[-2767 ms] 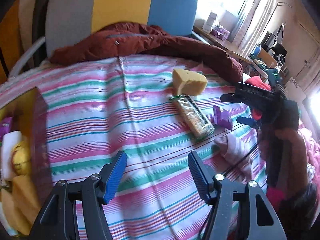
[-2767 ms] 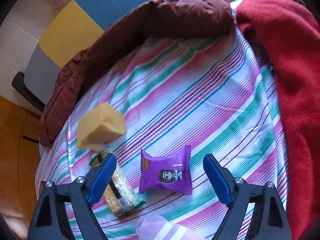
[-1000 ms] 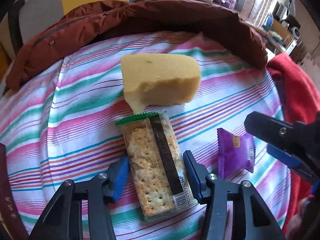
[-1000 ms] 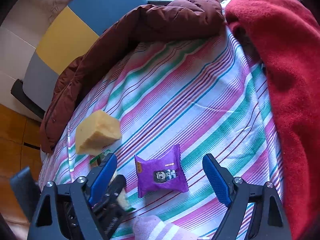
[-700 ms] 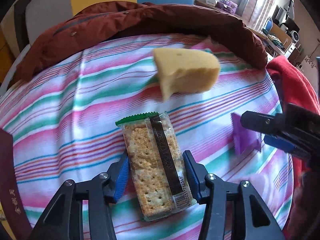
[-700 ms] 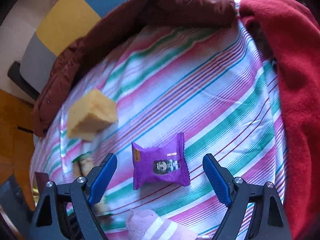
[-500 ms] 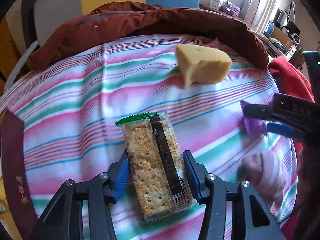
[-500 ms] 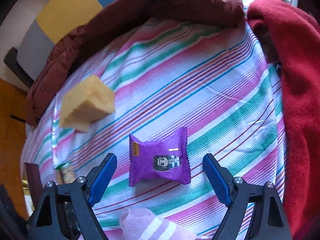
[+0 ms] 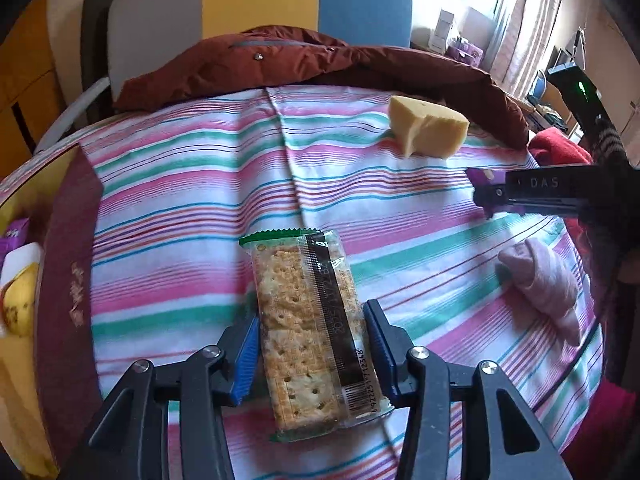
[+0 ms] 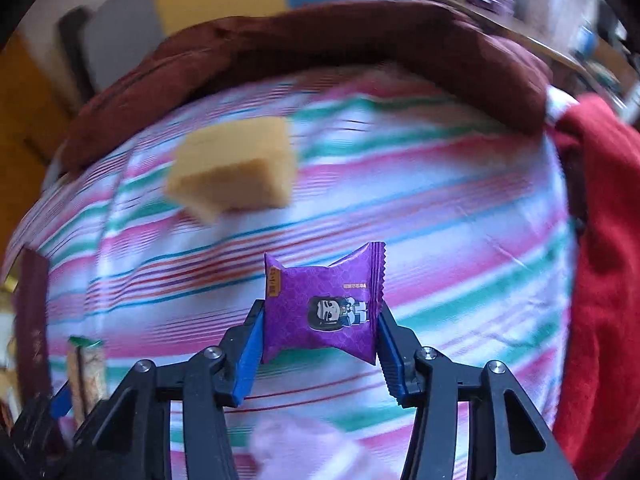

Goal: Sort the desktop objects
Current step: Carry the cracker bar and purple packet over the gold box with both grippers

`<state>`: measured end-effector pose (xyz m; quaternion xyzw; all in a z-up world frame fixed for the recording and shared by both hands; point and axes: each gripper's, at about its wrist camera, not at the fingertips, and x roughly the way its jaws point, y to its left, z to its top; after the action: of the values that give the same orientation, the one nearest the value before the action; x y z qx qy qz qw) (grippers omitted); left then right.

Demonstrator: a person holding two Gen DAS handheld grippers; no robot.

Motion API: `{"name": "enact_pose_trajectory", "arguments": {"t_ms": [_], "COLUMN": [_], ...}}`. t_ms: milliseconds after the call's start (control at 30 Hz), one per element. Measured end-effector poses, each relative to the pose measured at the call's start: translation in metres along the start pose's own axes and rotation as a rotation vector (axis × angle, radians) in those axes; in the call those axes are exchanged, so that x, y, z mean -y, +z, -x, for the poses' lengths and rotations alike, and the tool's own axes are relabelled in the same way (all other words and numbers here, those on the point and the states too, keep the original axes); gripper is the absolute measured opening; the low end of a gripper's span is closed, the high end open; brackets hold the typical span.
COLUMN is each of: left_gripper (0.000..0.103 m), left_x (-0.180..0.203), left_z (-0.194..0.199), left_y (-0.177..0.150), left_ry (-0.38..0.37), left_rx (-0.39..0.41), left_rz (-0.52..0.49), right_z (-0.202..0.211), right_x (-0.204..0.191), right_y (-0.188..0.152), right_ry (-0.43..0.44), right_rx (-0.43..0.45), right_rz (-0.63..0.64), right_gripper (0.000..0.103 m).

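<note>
Right gripper [image 9: 496,194] arm bore "DAS"; cracker packet [image 9: 316,328] barcode digits read, perhaps, "6922251712348".

Left tongs [image 9: 310,348] closing, blue pads pressing both sides of cracker packet [image 9: 308,328]. Yellow sponge [image 9: 428,130] far on striped surface [image 9: 180,208]. Right tongs [image 9: 486,196] at right edge, purple snack packet [image 9: 482,177] between them. Pink sock [image 9: 540,280] near right. Maroon box [image 9: 70,272] at left.

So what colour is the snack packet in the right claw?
Purple snack packet, with a small cartoon figure; clearest in the right wrist view.
</note>
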<state>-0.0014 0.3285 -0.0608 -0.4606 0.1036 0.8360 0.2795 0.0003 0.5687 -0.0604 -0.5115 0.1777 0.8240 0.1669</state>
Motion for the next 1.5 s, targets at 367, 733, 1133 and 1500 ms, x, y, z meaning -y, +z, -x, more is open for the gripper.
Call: {"name": "enact_pose_trajectory", "arguments": {"t_ms": [367, 733, 1133, 1500], "left_gripper": [0.048, 0.048, 0.049, 0.049], "left_x": [-0.017, -0.026, -0.051, -0.093], "left_z": [0.023, 0.067, 0.107, 0.129], "left_y": [-0.02, -0.018, -0.018, -0.027], "left_ry": [0.048, 0.056, 0.098, 0.131], "left_rx": [0.064, 0.155, 0.212, 0.225], "left_rz": [0.022, 0.023, 0.06, 0.138], "right_z": [0.002, -0.011, -0.012, -0.007], "right_x": [-0.08, -0.077, -0.081, -0.087], "right_y": [-0.028, -0.03, -0.033, -0.036], "right_ry": [0.144, 0.079, 0.045, -0.003], "right_rx": [0.008, -0.011, 0.003, 0.031], "right_rz": [0.312, 0.331, 0.344, 0.351], "right_gripper": [0.052, 0.053, 0.054, 0.053]}}
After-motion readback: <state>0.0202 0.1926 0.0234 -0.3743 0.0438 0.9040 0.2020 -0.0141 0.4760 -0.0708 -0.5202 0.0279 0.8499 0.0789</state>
